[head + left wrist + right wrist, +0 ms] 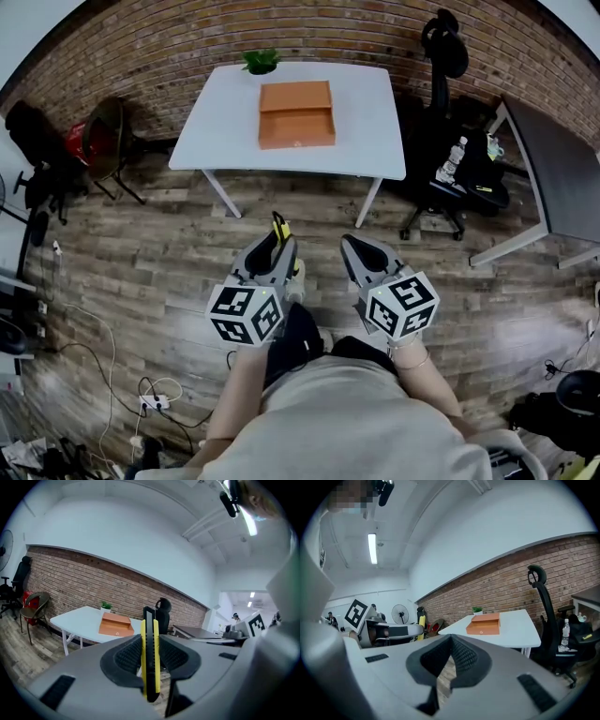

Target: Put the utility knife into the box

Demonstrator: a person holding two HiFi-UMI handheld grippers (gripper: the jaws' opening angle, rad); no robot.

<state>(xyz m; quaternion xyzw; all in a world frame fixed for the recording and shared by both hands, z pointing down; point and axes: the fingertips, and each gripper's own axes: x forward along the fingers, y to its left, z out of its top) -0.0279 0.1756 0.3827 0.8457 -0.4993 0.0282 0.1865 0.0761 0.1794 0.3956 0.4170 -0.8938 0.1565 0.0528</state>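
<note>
Between the left claw's (277, 246) pads, well short of the box (296, 114): a slim yellow-and-black utility knife (150, 660).
Left claw is clamped across the knife's flat sides, the body standing on edge with its nose poking past the pads; right claw (451, 641) is closed on nothing. Both hang over the wooden floor (150, 253), well apart from the white surface (370, 131) carrying the orange box. Knife looks light and rigid, its plastic shell probably smooth, so a pinch near one end might let it pivot; a mid-length hold on the flat faces suits it. Whether the blade is out cannot be told.
</note>
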